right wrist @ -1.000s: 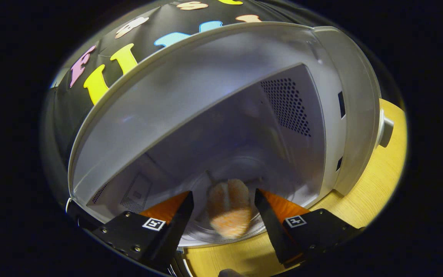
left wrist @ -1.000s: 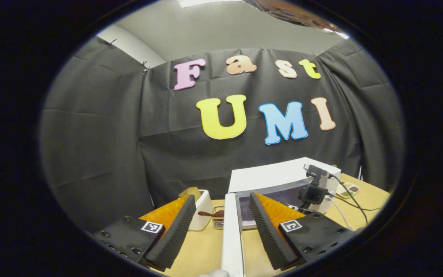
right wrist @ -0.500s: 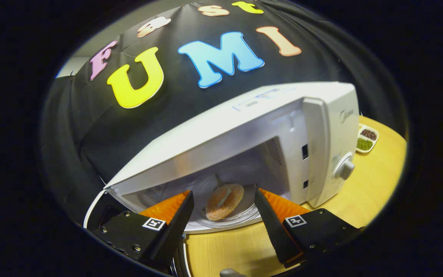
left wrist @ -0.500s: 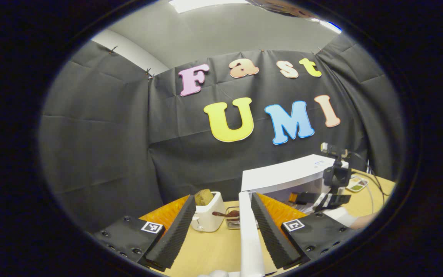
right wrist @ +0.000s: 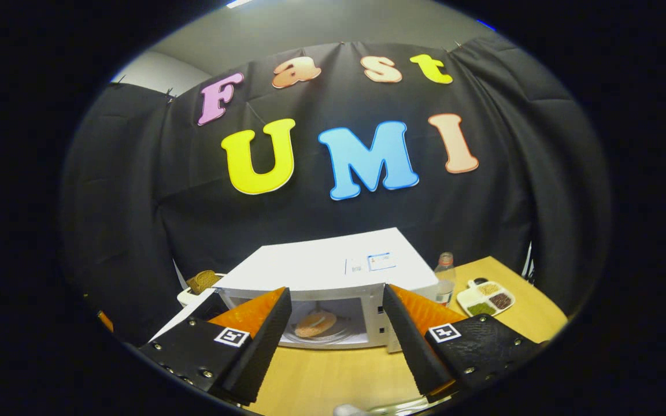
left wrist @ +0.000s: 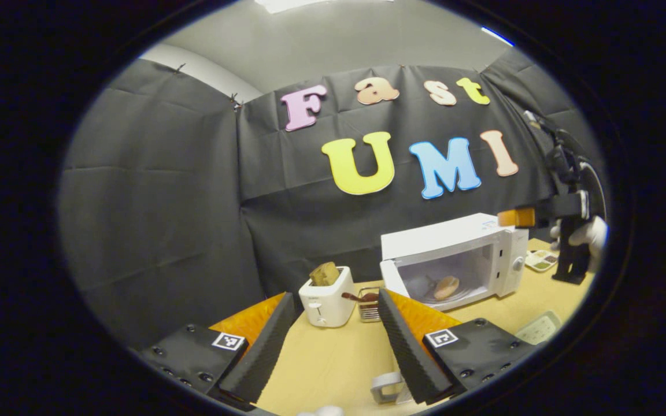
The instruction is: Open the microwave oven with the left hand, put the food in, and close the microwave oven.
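The white microwave (left wrist: 454, 245) stands on the wooden table with its door (left wrist: 389, 276) swung open to the left. A round breaded piece of food (left wrist: 447, 286) lies on the glass plate inside. My left gripper (left wrist: 333, 341) is open, well back from the door, with nothing between its fingers. In the right gripper view the microwave (right wrist: 321, 266) is straight ahead and the food (right wrist: 313, 325) rests in the cavity. My right gripper (right wrist: 336, 341) is open and empty, outside the oven. It also appears in the left gripper view as the right gripper (left wrist: 518, 218), held high by a gloved hand (left wrist: 590, 234).
A white toaster (left wrist: 327, 303) holding bread (left wrist: 324, 273) stands left of the microwave, with a small wire rack (left wrist: 369, 309) beside it. A divided dish of spices (right wrist: 486, 296) and a bottle (right wrist: 444, 277) sit to the microwave's right. A pale tray (left wrist: 541, 329) lies near the table front.
My right gripper pulled out of the oven and backed up, leaving the food on the plate. My left gripper drew back from the door edge that stood between its fingers.
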Tool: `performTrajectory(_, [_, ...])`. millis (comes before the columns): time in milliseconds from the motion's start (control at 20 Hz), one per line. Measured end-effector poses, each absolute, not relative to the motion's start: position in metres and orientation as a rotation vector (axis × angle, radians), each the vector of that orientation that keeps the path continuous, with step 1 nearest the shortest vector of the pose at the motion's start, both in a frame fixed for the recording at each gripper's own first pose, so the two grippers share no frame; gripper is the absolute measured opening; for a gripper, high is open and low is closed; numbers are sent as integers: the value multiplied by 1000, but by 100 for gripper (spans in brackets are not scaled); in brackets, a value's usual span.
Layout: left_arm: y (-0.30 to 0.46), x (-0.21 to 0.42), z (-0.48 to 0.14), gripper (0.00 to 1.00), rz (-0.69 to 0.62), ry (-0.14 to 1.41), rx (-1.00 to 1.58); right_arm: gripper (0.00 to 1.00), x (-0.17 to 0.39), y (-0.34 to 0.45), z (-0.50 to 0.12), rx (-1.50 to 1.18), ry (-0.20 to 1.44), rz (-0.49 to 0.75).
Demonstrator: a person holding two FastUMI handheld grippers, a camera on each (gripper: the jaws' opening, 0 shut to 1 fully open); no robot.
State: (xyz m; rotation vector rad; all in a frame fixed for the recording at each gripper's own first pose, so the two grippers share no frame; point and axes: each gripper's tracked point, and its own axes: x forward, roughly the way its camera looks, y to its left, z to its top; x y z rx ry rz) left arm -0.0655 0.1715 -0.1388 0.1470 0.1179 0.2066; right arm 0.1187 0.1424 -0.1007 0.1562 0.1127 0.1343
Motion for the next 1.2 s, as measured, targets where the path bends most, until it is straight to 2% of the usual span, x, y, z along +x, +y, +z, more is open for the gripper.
performTrajectory(200, [192,-78,-176,97,237,172,105,96,83,100,-49,27,23,110])
performTrajectory(300, [200,-84,-194,100,249,196,85,97,69,87,-29,-1,2,102])
performTrajectory(650, [207,-107,-265,100,261,288,99,97,46,68,-5,-13,26,115])
performTrajectory(750, [197,-104,-284,95,246,310,72,97,42,65,1,-11,20,111])
performTrajectory(800, [194,-103,-286,100,253,309,70,96,40,65,1,-11,26,116])
performTrajectory(850, [188,-105,-284,93,252,307,67,96,37,65,1,-18,33,119])
performTrajectory(1000, [155,-103,-284,93,196,308,49,97,33,55,1,-28,41,110])
performTrajectory(1050, [139,-103,-284,94,165,311,51,100,32,51,1,-20,41,104])
performTrajectory(1100, [121,-100,-283,94,128,311,55,96,31,47,1,-11,44,97])
performTrajectory(1200, [84,-95,-279,94,60,304,70,97,29,37,-1,-1,50,83])
